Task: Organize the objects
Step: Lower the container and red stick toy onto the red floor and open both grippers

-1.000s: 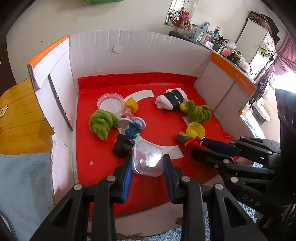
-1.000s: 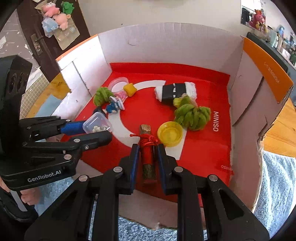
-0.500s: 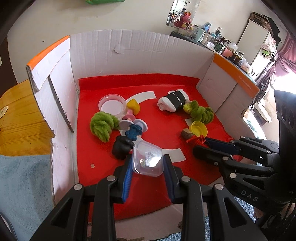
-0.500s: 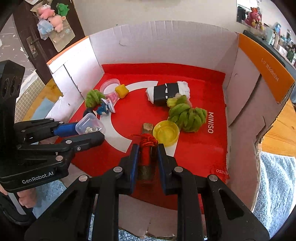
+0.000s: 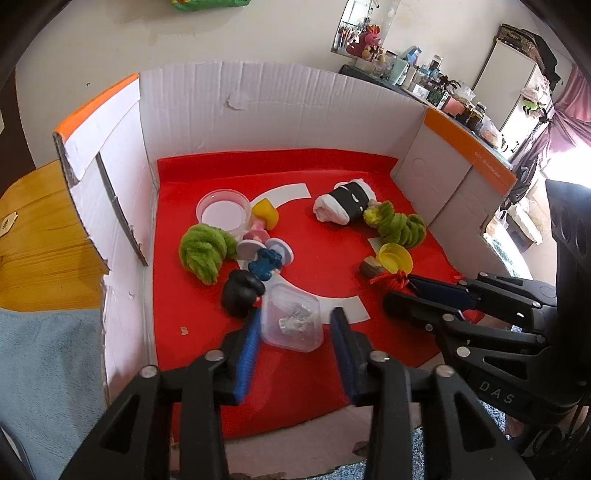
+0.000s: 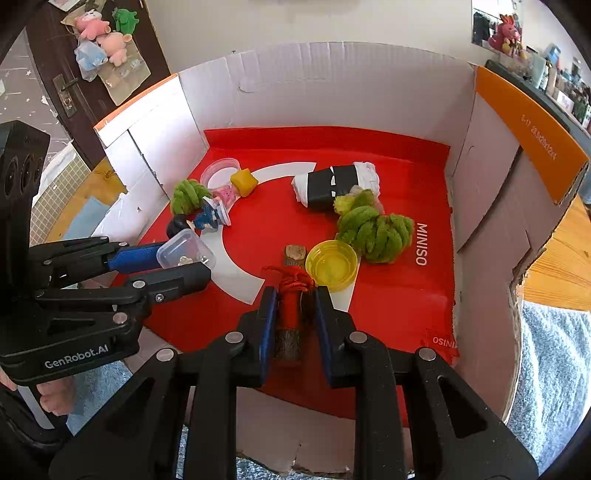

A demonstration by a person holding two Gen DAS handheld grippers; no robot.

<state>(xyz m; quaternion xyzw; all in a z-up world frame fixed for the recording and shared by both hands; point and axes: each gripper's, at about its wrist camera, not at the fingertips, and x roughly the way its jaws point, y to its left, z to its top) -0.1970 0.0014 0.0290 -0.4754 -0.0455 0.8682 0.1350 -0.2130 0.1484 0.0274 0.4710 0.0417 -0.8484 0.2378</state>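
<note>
Left wrist: clear lidded tub, metal bits inside.

A plain off-white wall closes the far side of the room, with a dark wooden door at far left carrying hung plush toys. A cluttered shelf and a white cabinet stand at far right beside a pink curtain and a bright window. The wooden desk carries a blue towel at near left.
</note>
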